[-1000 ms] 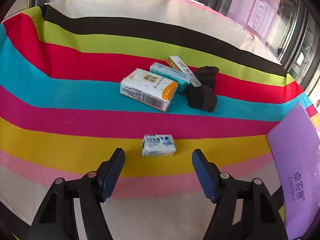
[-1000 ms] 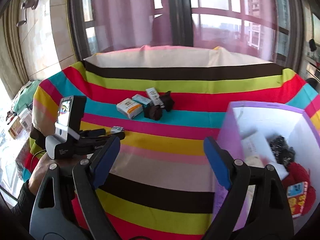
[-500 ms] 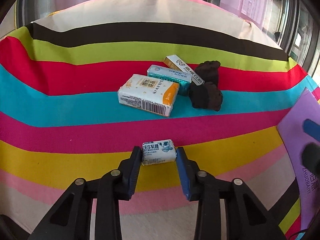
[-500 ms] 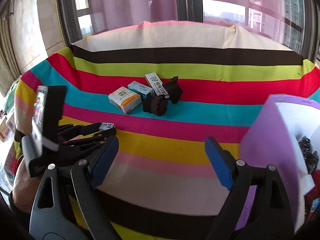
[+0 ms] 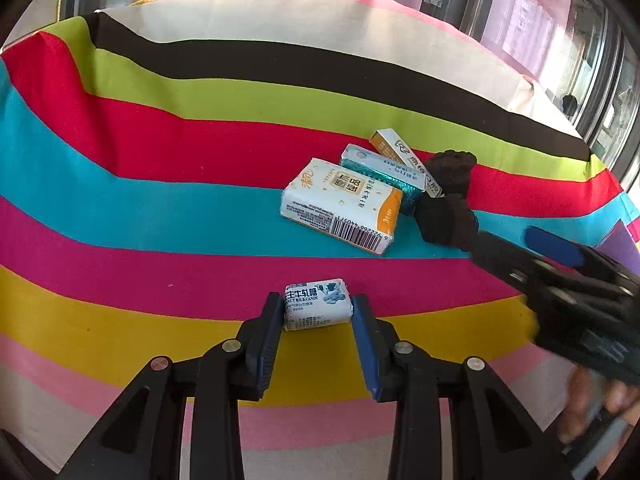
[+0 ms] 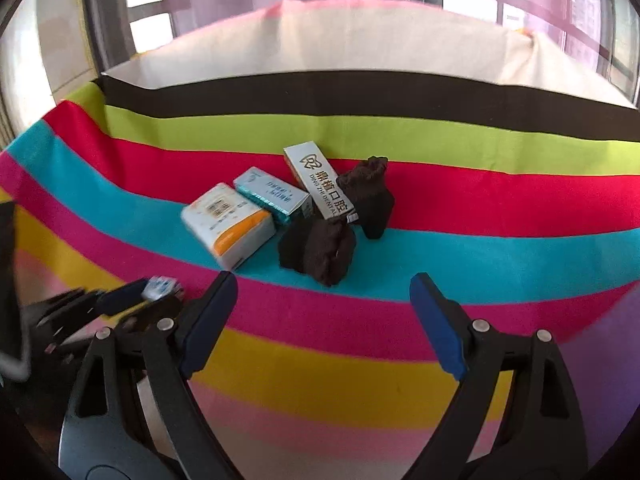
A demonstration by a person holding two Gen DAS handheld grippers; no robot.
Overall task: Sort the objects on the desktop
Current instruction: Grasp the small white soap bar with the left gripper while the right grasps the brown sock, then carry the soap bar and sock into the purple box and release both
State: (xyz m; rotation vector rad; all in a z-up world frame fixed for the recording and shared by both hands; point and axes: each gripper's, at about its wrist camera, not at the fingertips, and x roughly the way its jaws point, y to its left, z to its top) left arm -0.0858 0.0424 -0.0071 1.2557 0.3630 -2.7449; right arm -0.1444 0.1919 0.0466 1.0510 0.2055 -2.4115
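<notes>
Already the small milk candy point(image 5: 317, 309) sits pinched between the left gripper's point(image 5: 316, 326) jaws on the striped desk point(image 5: 120, 208), while the right gripper point(image 6: 324, 322), jaws wide apart, faces the unsorted tissue pack point(image 6: 230, 224), two boxes point(image 6: 276, 196) and dark socks point(image 6: 320, 250).

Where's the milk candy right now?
In the left wrist view the milk candy sits low-center between the left gripper fingers, on the magenta-yellow stripe border, nearer the camera than the tissue pack.
</notes>
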